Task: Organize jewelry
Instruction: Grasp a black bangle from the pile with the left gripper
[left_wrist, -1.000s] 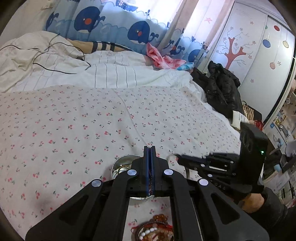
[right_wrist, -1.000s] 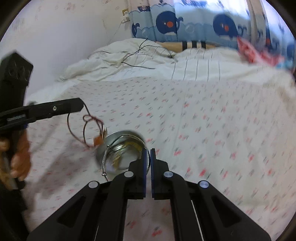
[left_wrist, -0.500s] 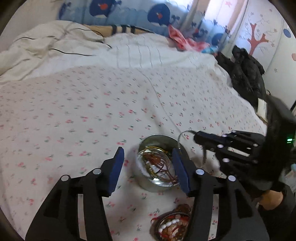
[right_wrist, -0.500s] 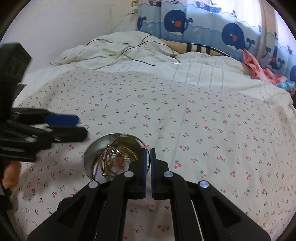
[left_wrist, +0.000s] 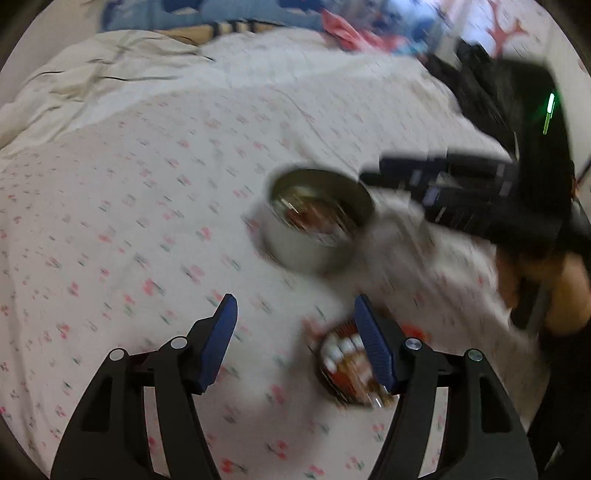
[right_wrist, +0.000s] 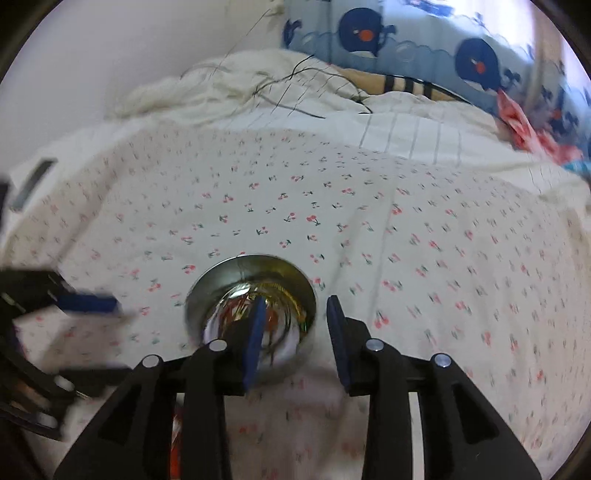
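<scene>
The metal bowl (right_wrist: 251, 295) sits on the cherry-print bedspread (right_wrist: 369, 229), with a tangle of thin wire and cord jewelry (right_wrist: 273, 314) lying inside it. In the left wrist view the same bowl (left_wrist: 317, 221) is blurred, and a second heap of jewelry, white and amber beads on red cord (left_wrist: 347, 365), lies on the bedspread (left_wrist: 129, 221) nearer the camera.

The right gripper (right_wrist: 295, 325) points steeply down at the bowl's near rim. Its jaws have just been opening and stand partly apart; the left finger hangs over the bowl's inside, the right one just outside the rim, and nothing is pinched between them. In the left wrist view this gripper (left_wrist: 373, 177) reaches in from the right, its tips at the bowl's far rim, gripped by a hand (left_wrist: 554, 291).

The left gripper (left_wrist: 295, 317) also tilts downward. Its jaws have just been opening and stand wide, with bare bedspread between them. Its right finger overlaps the bead heap's edge; whether it touches cannot be told through the blur. The bowl lies beyond its tips.

Open bedspread stretches left of and beyond the bowl up to the rumpled white quilt (right_wrist: 258, 85) and the whale-print curtain (right_wrist: 406, 37).
</scene>
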